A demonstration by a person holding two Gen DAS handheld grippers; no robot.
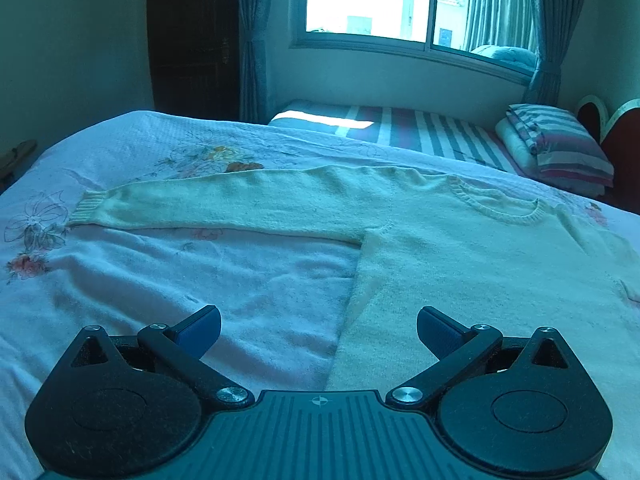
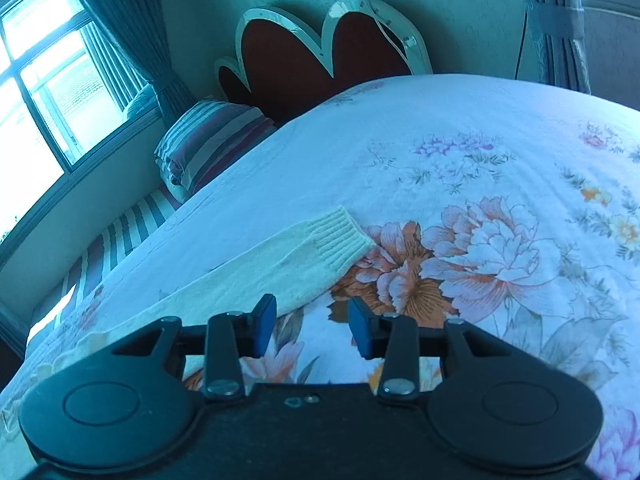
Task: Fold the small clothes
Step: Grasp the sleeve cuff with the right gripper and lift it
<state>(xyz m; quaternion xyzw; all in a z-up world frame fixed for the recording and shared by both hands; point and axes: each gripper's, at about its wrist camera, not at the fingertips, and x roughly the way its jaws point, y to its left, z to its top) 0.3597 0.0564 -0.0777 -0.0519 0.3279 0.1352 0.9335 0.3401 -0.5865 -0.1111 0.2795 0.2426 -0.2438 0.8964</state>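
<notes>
A pale yellow knit sweater (image 1: 460, 264) lies flat on the floral bedspread (image 1: 160, 280), its left sleeve (image 1: 224, 204) stretched out to the left with a ribbed cuff. My left gripper (image 1: 318, 326) is open and empty, hovering over the sweater's left side edge near the hem. In the right wrist view the other sleeve (image 2: 280, 264) lies on the bedspread (image 2: 480, 160) with its ribbed cuff (image 2: 340, 236) pointing up and right. My right gripper (image 2: 312, 324) is open and empty, just below that sleeve's lower edge.
A striped pillow (image 1: 560, 144) and striped sheet (image 1: 400, 128) lie beyond the bedspread, under a window (image 1: 400, 0). A scalloped red headboard (image 2: 320, 56) stands at the bed's head. Curtains hang at both sides.
</notes>
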